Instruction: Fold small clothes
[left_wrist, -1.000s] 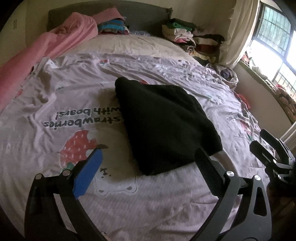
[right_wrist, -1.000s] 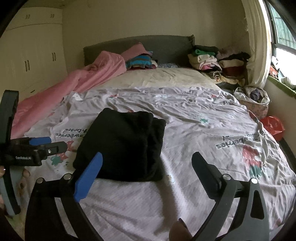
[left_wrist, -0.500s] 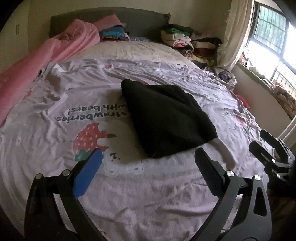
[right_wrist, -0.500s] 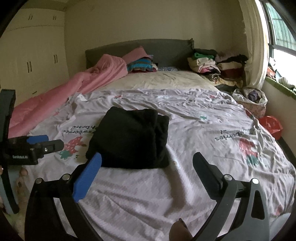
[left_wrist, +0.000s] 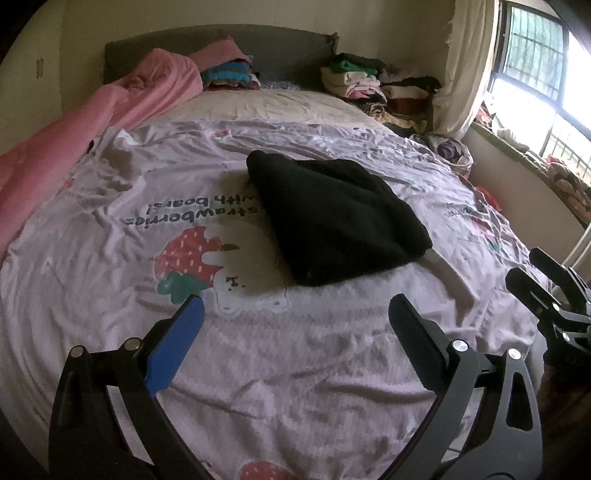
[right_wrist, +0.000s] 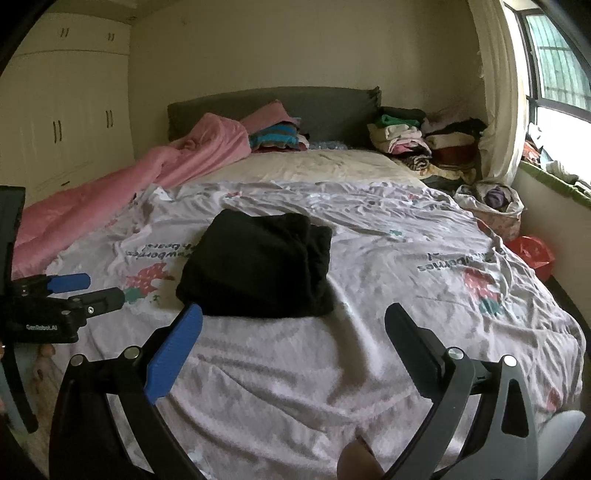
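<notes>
A black garment (left_wrist: 334, 221) (right_wrist: 258, 264) lies folded into a compact block on the strawberry-print bedsheet (left_wrist: 110, 229) (right_wrist: 406, 236), near the bed's middle. My left gripper (left_wrist: 295, 306) hangs open over the sheet, short of the garment's near edge, with nothing between its fingers. My right gripper (right_wrist: 293, 314) is open too and empty, just in front of the garment. Each gripper also shows in the other view: the right gripper (left_wrist: 546, 291) at the right edge, the left gripper (right_wrist: 74, 291) at the left edge.
A pink blanket (left_wrist: 92, 122) runs along the bed's left side. Stacks of folded clothes (right_wrist: 417, 144) sit at the headboard's right, a striped pile (right_wrist: 277, 136) at its middle. A bag of clothes (right_wrist: 491, 206) and a red bag (right_wrist: 532, 251) lie by the window wall. Wardrobe doors (right_wrist: 62, 125) stand at left.
Both grippers have drawn back from the black garment, which now looks smaller and farther away. The garment itself has stayed put, and both grippers remain open.
</notes>
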